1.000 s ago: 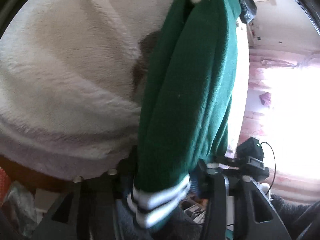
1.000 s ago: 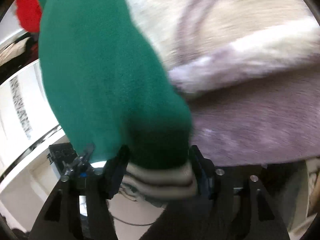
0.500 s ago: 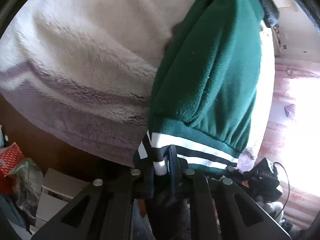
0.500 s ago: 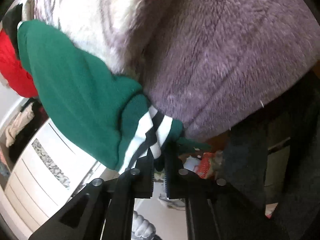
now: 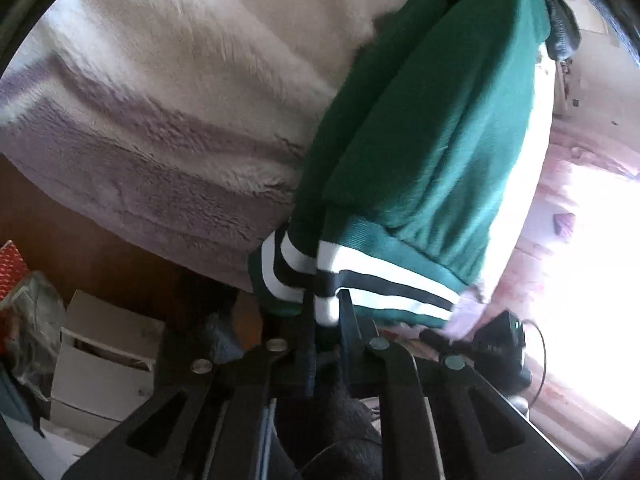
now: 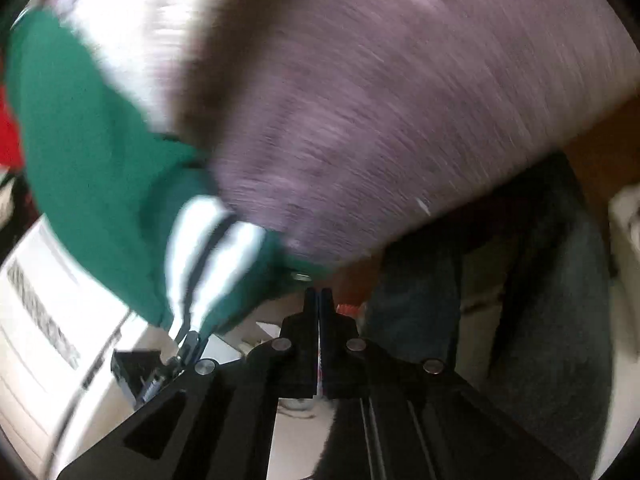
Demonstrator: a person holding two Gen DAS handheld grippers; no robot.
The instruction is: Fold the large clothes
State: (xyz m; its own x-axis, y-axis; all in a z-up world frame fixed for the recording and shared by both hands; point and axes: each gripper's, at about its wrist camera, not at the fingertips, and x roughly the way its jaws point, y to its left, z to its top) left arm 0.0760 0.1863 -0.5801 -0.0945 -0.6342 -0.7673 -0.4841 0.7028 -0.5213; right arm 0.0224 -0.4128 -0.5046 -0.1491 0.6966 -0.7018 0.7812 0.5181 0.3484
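Observation:
A green garment with a white-and-black striped cuff hangs in front of a fluffy white and lilac blanket. My left gripper pinches that cuff from below; its jaws are opening slightly, with the cuff still pressed between them. The right wrist view is blurred by motion. In it another striped cuff of the green garment sits left of my right gripper. The right fingers are shut, and a thin green edge of that cuff runs taut into their tips. The blanket fills the top.
A person's legs in dark trousers stand at the right. A white drawer unit is at the lower left. White boxes and a red packet lie on the floor. A bright window glares on the right.
Both grippers went from wide open around the cuffs to shut on them. The right gripper then swept sideways, so the striped cuff slid left and only its edge stays at the tips.

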